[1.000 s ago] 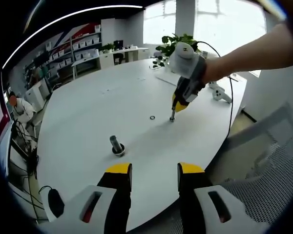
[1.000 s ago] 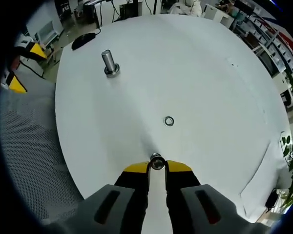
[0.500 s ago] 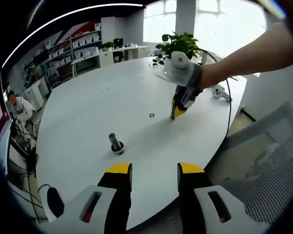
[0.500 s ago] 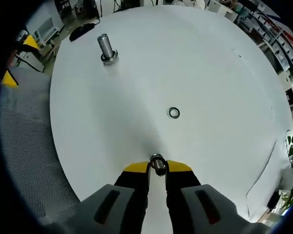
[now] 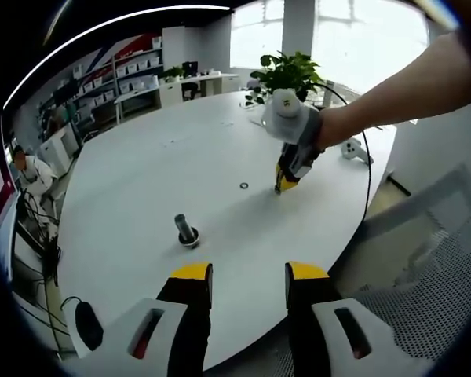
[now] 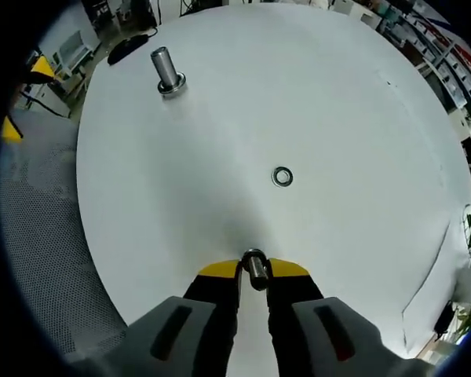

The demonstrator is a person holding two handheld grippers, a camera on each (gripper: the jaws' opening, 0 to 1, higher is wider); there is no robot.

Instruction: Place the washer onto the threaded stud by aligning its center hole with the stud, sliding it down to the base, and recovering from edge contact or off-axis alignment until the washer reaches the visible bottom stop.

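The large white round bench (image 6: pixel 361 102) takes most of the right gripper view, and in the left gripper view it (image 5: pixel 141 181) stretches away toward shelves and a window. Beside the bench there is a grey mesh chair (image 5: pixel 424 259), and a green plant (image 5: pixel 286 71) stands at the far side, behind the person's arm (image 5: pixel 400 86) that reaches in from the right. This arm holds the right claw (image 5: pixel 280 187), which points down at the bench and nearly touches it. In its own view the right claw (image 6: pixel 253 271) has its yellow-tipped jaws closed tight on a small metal stud (image 6: pixel 255 269), a short threaded cylinder that stands out between the tips. The left claw (image 5: pixel 249 283) is at the bottom of its view, its jaws apart and holding nothing, above the near edge of the bench. A second stud on a round base (image 6: pixel 166 72) stands upright on the bench, well apart from the right claw; in the left gripper view it (image 5: pixel 187 232) is in front of the left claw. The washer (image 6: pixel 282 177) lies flat on the bench, near the right claw but not touching it, and far from the upright stud; in the left gripper view it (image 5: pixel 244 186) is just beside the right claw's tips.
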